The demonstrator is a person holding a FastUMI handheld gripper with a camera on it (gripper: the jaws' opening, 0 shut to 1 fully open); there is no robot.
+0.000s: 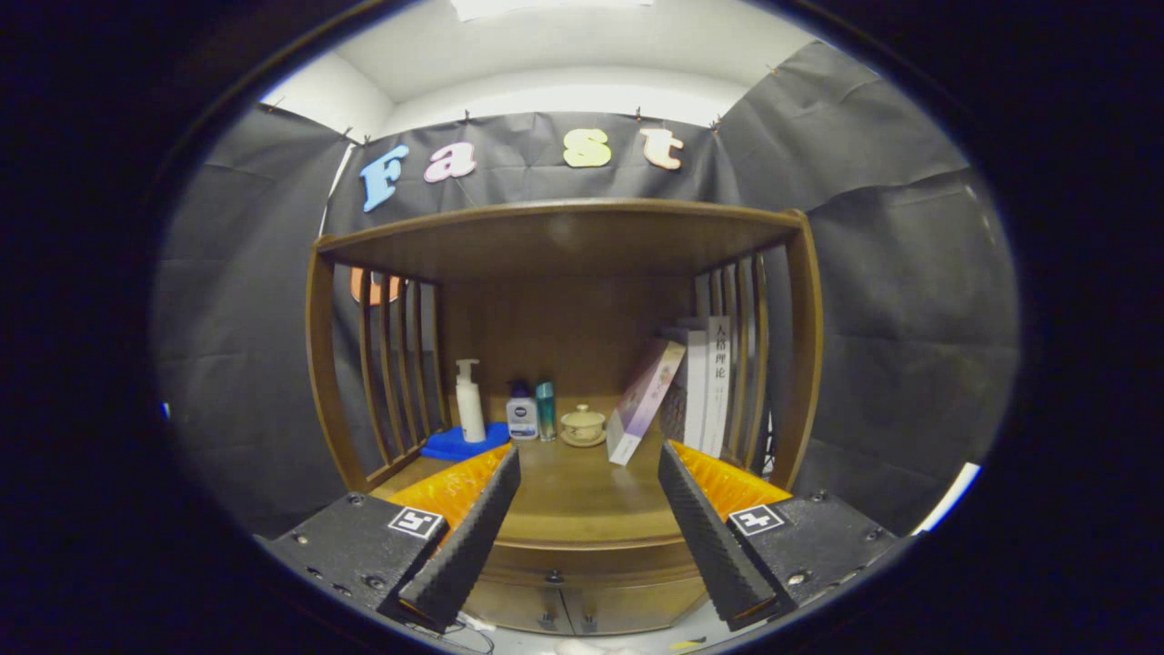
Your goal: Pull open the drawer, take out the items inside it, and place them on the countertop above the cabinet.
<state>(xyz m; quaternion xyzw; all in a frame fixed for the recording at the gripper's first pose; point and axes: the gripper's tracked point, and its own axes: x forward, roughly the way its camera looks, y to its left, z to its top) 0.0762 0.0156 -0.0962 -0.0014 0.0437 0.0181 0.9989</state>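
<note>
A slatted wooden cabinet (pixel 564 273) fills the booth, its smooth countertop (pixel 573 496) carrying leaning books (pixel 705 382), a pump bottle (pixel 469 400) and a lidded cup (pixel 583 424). The gripper (pixel 589 473) hangs released, ridged fingers (pixel 473 528) wide above the closed drawer (pixel 555 575).

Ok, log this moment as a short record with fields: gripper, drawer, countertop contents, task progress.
gripper: gripper open, fingers spread, holding nothing, facing the cabinet
drawer: drawer under the countertop looks closed, small knob between the fingers
countertop: countertop carries a white pump bottle on a blue pad, two small bottles, a lidded cup on a saucer, and leaning books
progress: drawer not yet pulled
</note>
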